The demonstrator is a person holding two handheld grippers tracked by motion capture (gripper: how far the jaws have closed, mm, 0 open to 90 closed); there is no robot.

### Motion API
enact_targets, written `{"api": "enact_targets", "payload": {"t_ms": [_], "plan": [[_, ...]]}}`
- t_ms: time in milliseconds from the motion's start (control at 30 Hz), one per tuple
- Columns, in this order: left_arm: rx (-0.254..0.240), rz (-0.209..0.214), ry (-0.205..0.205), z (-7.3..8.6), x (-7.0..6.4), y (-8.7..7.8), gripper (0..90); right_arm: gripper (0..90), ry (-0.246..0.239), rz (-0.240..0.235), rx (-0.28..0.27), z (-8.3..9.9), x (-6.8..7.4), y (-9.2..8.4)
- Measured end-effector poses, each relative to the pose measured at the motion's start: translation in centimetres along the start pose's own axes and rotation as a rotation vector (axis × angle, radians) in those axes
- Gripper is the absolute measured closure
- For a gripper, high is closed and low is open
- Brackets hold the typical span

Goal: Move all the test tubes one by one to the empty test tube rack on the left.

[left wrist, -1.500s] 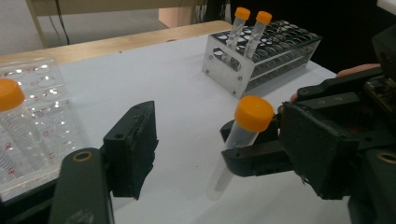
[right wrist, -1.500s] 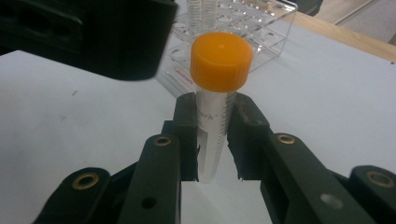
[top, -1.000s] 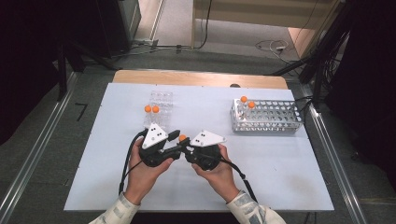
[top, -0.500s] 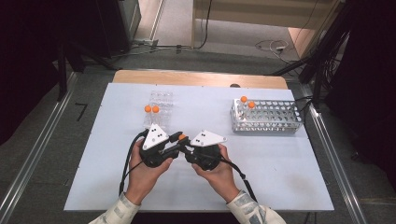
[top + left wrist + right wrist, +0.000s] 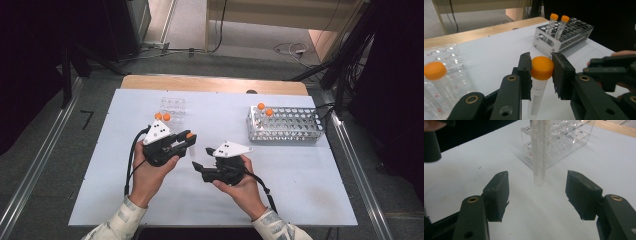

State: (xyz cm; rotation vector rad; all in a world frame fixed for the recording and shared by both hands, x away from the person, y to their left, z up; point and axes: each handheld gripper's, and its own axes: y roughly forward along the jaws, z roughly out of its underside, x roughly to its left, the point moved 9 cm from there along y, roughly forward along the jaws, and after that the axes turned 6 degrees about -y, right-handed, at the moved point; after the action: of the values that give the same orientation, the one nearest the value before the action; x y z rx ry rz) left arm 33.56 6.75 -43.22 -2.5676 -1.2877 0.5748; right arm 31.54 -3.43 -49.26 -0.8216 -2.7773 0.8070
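Claws parted | left claw (image 5: 541, 72) clamps tube (image 5: 537, 92), bottom cut off | right claw (image 5: 537, 195) just opened, empty

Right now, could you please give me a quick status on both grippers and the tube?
Left gripper shut on the orange-capped tube, clamped at the cap. Right gripper jaws just opened, nothing between them. Metal rack holds two tubes; path looks clear.

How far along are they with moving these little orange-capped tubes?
Two tubes already stand in the metal rack. One tube is in hand, clamped at its cap by the left gripper; the right gripper has just opened off it. Two capped tubes wait in the clear rack.
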Motion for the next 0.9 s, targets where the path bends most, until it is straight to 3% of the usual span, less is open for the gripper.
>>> {"api": "enact_targets", "payload": {"t_ms": [267, 633, 900], "plan": [[-0.024, -0.021, -0.018, -2.5, 1.2, -0.2, 70.3, 34.2, 0.031, 0.017, -0.007, 0.8, -1.2, -1.2], [-0.054, -0.073, -0.062, -3.3, 3.9, -0.1, 70.4, 31.6, 0.048, 0.044, -0.005, 1.5, -2.4, -2.1], [-0.076, -0.106, -0.083, -3.9, 5.4, -0.4, 70.4, 31.0, 0.052, 0.045, -0.005, 1.6, -2.4, -2.1]]}}
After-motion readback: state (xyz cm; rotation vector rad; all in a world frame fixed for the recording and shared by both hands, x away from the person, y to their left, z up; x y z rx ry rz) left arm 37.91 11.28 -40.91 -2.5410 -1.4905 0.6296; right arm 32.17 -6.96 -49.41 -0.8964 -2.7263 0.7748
